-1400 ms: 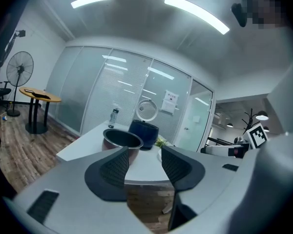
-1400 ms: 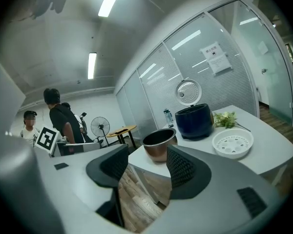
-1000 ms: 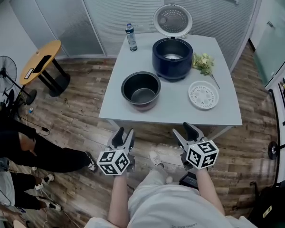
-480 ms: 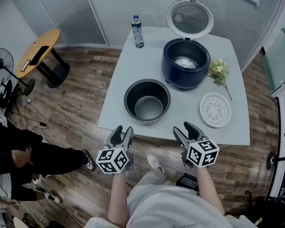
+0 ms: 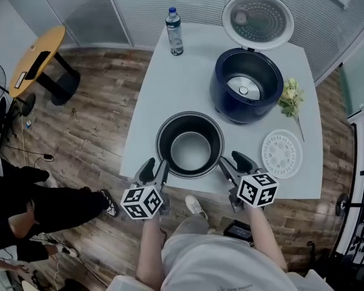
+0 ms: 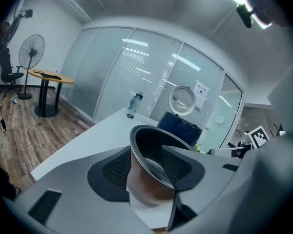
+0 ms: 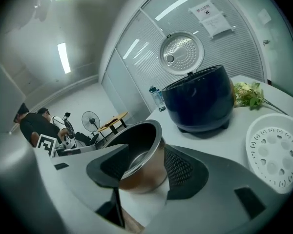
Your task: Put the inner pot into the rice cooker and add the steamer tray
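The dark inner pot (image 5: 190, 145) stands empty near the front edge of the grey table (image 5: 158, 83). Behind it to the right is the navy rice cooker (image 5: 247, 93) with its lid (image 5: 258, 20) raised. The white perforated steamer tray (image 5: 281, 154) lies flat to the right of the pot. My left gripper (image 5: 156, 170) is open at the pot's front left rim, and the pot (image 6: 154, 147) fills the gap between its jaws. At the front right rim my right gripper (image 5: 227, 165) is also open, with the pot (image 7: 136, 152) between its jaws.
A water bottle (image 5: 174, 31) stands at the table's far left corner. Flowers (image 5: 291, 99) lie to the right of the cooker. On the wooden floor to the left are a yellow round table (image 5: 33, 65) and a seated person's legs (image 5: 42, 202). Glass walls close off the back.
The person has stepped up to the table. Both grippers moved forward from in front of the table edge to either side of the pot's near rim.
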